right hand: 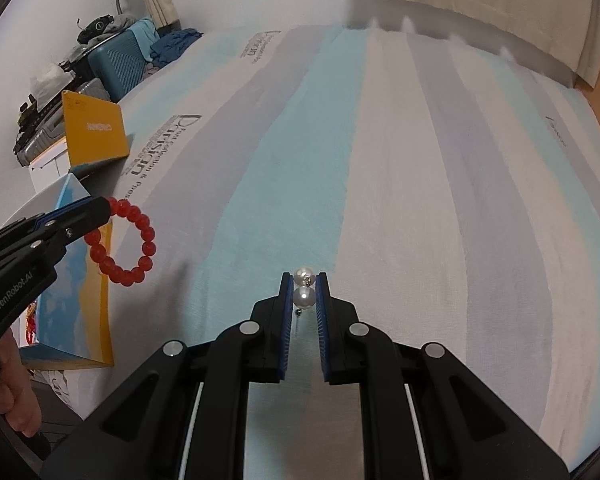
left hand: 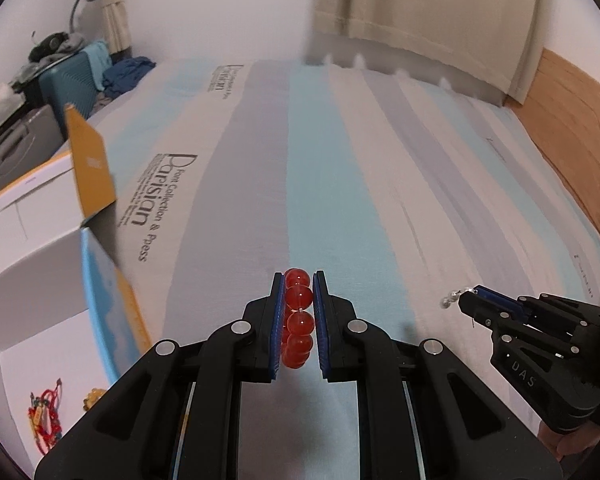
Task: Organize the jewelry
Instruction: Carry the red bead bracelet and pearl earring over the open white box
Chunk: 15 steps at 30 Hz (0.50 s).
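Observation:
A red bead bracelet [left hand: 299, 316] is pinched edge-on between the blue pads of my left gripper [left hand: 299, 280], above the striped bedsheet [left hand: 340, 184]. In the right wrist view that bracelet [right hand: 138, 246] hangs as a ring from the left gripper [right hand: 104, 208]. My right gripper [right hand: 304, 278] is shut on a pearl earring [right hand: 304, 288] with two white pearls and a thin pin hanging below. From the left wrist view the right gripper [left hand: 470, 294] sits at the right with the pearl earring [left hand: 451, 297] sticking out of its tips.
An open cardboard box [left hand: 40, 272] with yellow and blue flaps [right hand: 94, 136] stands at the left; red cord jewelry [left hand: 46, 416] and a yellow piece [left hand: 94, 398] lie inside. Suitcases [right hand: 118, 64] and clothes sit at the far left. Curtains [left hand: 420, 8] hang beyond the bed. A person's hand [right hand: 16, 392] shows at lower left.

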Available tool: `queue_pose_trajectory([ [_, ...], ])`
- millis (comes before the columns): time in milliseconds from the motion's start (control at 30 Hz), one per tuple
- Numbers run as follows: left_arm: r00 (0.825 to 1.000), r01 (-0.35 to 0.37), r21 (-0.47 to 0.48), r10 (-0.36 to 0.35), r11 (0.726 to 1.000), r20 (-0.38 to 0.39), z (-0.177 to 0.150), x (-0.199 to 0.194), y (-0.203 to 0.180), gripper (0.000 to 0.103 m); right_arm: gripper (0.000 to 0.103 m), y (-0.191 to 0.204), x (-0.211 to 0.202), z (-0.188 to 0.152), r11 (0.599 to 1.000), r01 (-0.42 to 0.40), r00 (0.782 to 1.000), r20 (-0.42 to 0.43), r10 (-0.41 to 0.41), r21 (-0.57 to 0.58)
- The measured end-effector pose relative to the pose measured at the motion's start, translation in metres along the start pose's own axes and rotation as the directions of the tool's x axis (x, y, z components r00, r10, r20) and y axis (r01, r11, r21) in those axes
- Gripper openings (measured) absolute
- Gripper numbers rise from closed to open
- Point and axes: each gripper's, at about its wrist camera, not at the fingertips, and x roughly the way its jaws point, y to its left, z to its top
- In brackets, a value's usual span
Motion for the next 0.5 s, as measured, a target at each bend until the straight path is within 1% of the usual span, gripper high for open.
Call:
queue_pose_trajectory([
  [100, 1.000, -0.011, -0.021, 0.011, 1.000, -0.004, -0.003, -0.005, 0.008, 0.013, 0.011, 0.006, -0.004, 0.001, 1.000, -0.001, 1.000, 0.004, 0.001, -0.008],
  [300, 0.999, -0.025, -0.038, 0.026, 0.999, 0.020, -0.004, -0.024, 0.022, 0.013, 0.011, 0.023, -0.010, 0.007, 1.000, -0.006, 1.000, 0.019, 0.006, -0.027],
  [500, 0.997, -0.065, -0.059, 0.067, 0.996, 0.038, -0.008, -0.042, 0.042, 0.013, 0.011, 0.051, -0.019, 0.014, 0.998, -0.012, 0.999, 0.043, 0.015, -0.061],
])
